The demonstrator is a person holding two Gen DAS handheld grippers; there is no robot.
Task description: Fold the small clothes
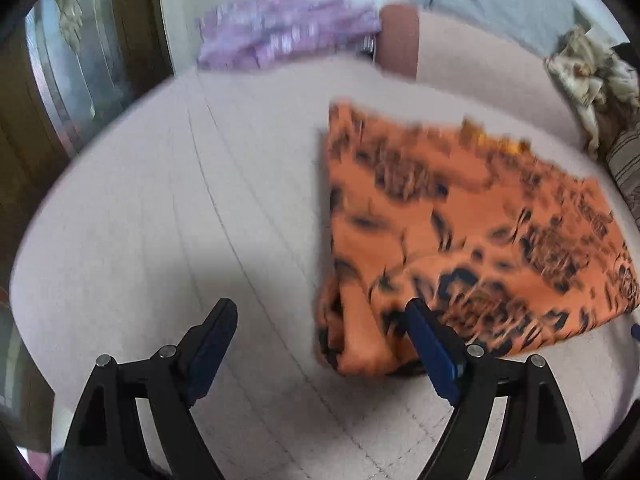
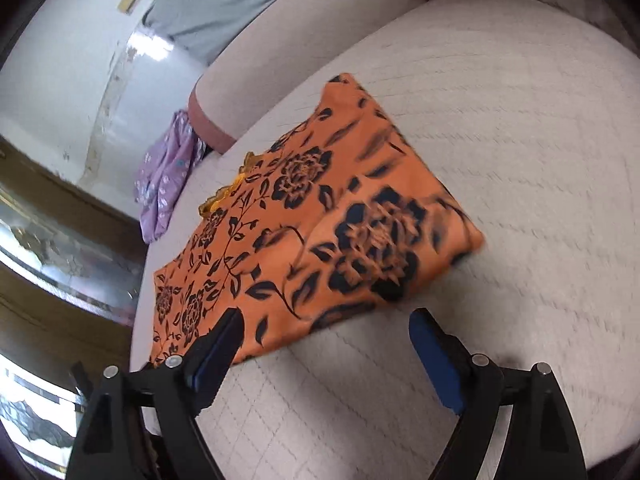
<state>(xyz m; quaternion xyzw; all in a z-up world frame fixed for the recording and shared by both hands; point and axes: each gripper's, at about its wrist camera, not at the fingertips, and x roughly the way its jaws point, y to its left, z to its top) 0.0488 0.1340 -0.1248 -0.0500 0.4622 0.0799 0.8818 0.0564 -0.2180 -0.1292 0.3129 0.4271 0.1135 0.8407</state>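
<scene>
Both claws, left gripper (image 1: 320,316) and right gripper (image 2: 326,326), gape empty beside the orange black-flowered cloth garment (image 2: 304,216), lying partly folded on the pale quilted bed (image 2: 500,140); next, seemingly, pinch an edge to fold again.

Garment: I see the folded garment (image 1: 460,232) lying flat on the bed (image 1: 180,200), right of centre in my left wrist view; in the right wrist view it (image 2: 312,224) fills the middle.
Left gripper: my left gripper (image 1: 320,316) sits at the bottom of the frame, jaws apart, its right finger just at the garment's near corner.
Right gripper: my right gripper (image 2: 326,322) is at the bottom, jaws apart, its left finger over the garment's near edge.
Second cloth: another cloth (image 1: 288,32) lies behind the garment at the bed's far edge, upper centre.
Bolster: a bolster (image 1: 400,40) lies just right of that cloth.
Bundle: a crumpled bundle (image 1: 592,76) sits at the upper right.
</scene>
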